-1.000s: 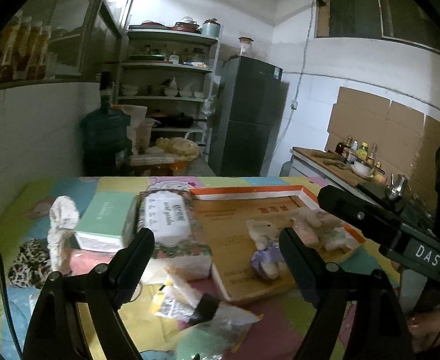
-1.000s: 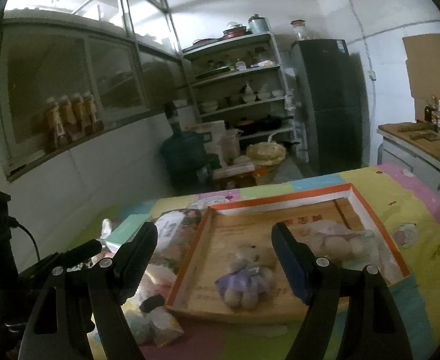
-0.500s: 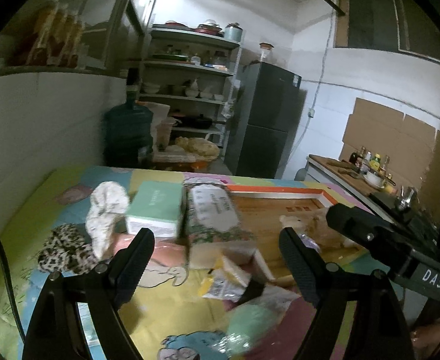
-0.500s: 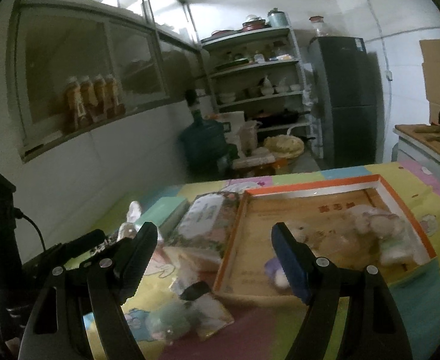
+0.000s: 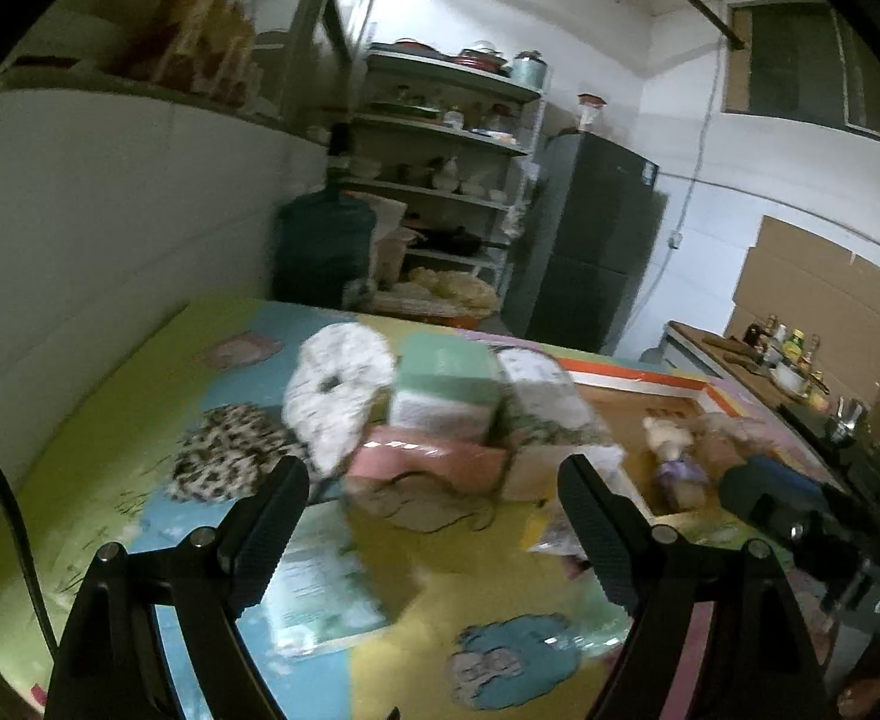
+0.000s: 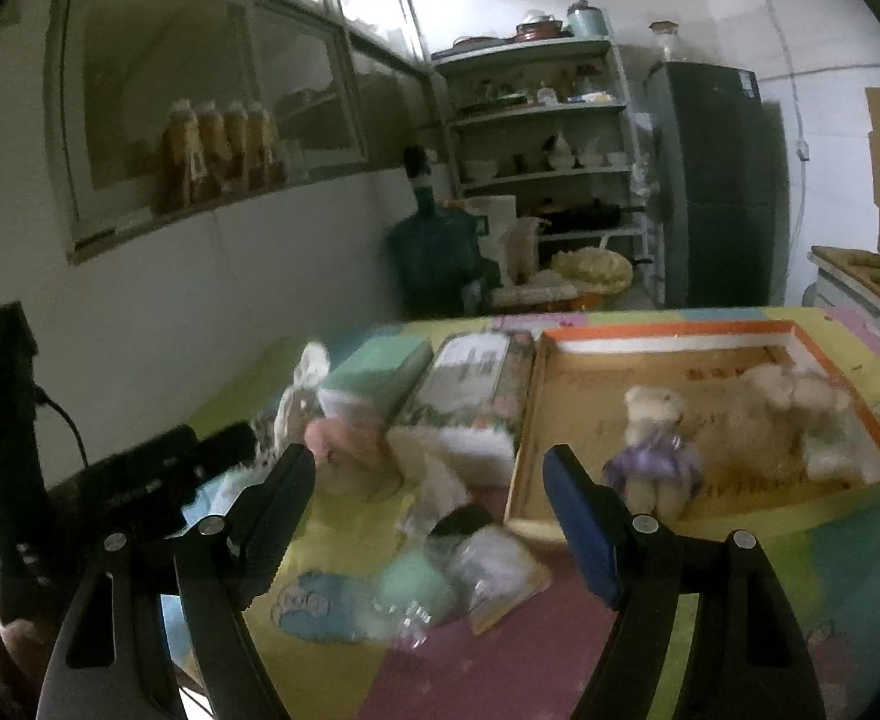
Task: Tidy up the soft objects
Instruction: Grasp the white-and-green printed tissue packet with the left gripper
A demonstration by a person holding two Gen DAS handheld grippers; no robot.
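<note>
Now hovering wide open and empty: left gripper (image 5: 434,531), right gripper (image 6: 428,516). Lying loose at twelve o'clock: pink tissue pack (image 5: 428,462), white scrunchie (image 5: 335,396), leopard scrunchie (image 5: 230,459). Risking snagging two crowded items together. Showing, right view only, the tray (image 6: 667,333) with purple-dressed bear (image 6: 652,450) at two o'clock.
</note>
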